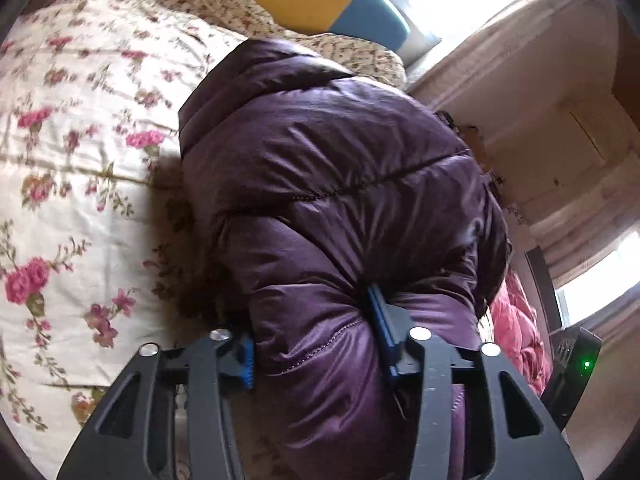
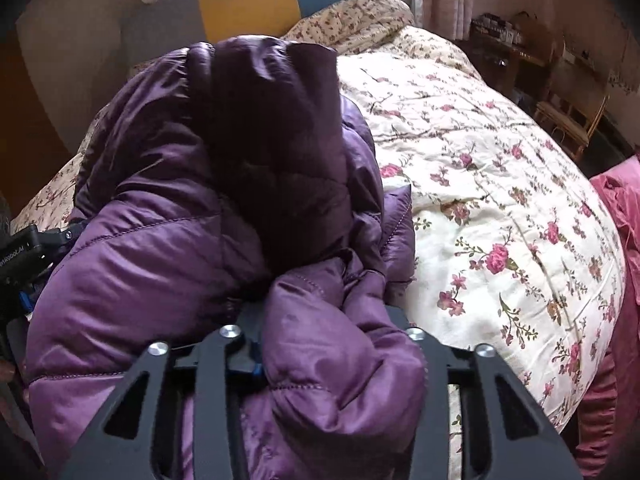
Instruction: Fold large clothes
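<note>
A puffy purple quilted jacket (image 1: pixel 328 184) lies bunched on a bed, its dark lining (image 2: pixel 272 152) turned up in the right wrist view. My left gripper (image 1: pixel 316 344) is shut on a thick roll of the jacket's near edge, and its blue pads (image 1: pixel 382 332) dent the fabric on both sides. My right gripper (image 2: pixel 324 340) is shut on another bunch of the jacket (image 2: pixel 160 248). Fabric spills over its right finger and hides that pad. The left gripper's black body (image 2: pixel 24 256) shows at the left edge of the right wrist view, against the jacket's side.
A cream floral quilt (image 2: pixel 500 200) covers the bed around the jacket. A yellow and blue headboard (image 2: pixel 248 4) stands behind. A pink garment (image 2: pixel 616 208) lies at the bed's right edge, with a wooden chair (image 2: pixel 572 120) beyond. A black box with a green light (image 1: pixel 576 364) is at the right.
</note>
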`<action>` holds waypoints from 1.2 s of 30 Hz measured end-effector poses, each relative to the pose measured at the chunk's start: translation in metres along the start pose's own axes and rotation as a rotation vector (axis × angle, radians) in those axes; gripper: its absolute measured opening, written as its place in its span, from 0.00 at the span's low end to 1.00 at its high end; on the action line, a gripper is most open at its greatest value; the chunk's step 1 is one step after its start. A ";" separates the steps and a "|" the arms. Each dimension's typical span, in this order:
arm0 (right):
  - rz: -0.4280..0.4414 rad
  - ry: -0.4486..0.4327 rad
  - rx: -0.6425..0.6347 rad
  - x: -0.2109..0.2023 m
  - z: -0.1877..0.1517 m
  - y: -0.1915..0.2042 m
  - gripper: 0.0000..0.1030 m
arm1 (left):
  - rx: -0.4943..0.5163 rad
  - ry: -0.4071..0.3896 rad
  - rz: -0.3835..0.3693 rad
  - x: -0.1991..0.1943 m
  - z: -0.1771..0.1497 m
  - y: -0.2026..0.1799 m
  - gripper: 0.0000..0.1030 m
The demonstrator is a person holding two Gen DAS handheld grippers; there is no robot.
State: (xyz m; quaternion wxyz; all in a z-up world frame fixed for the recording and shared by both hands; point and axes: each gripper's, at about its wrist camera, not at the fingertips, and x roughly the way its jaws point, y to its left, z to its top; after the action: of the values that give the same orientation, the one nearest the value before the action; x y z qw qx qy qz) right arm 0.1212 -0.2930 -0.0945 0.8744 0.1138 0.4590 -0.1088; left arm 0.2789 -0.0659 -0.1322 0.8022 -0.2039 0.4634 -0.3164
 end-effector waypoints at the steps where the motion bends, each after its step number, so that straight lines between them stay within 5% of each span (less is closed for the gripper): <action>1: 0.000 -0.006 -0.002 -0.003 -0.001 0.001 0.29 | 0.012 -0.001 -0.001 -0.004 -0.001 -0.003 0.38; 12: 0.099 -0.023 -0.119 -0.011 0.001 0.065 0.21 | 0.045 -0.104 0.053 -0.073 0.009 0.020 0.34; 28: 0.145 -0.029 -0.292 -0.026 -0.039 0.192 0.19 | -0.039 -0.223 0.164 -0.194 -0.031 0.088 0.34; 36: 0.104 -0.056 -0.350 -0.006 -0.068 0.216 0.20 | -0.109 -0.204 0.280 -0.191 -0.051 0.116 0.44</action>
State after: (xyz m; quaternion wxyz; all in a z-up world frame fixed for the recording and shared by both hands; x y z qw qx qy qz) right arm 0.1288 -0.0664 -0.1059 0.8976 -0.0195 0.4400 0.0150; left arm 0.2012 0.1484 -0.1116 0.8691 -0.2114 0.4200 -0.1538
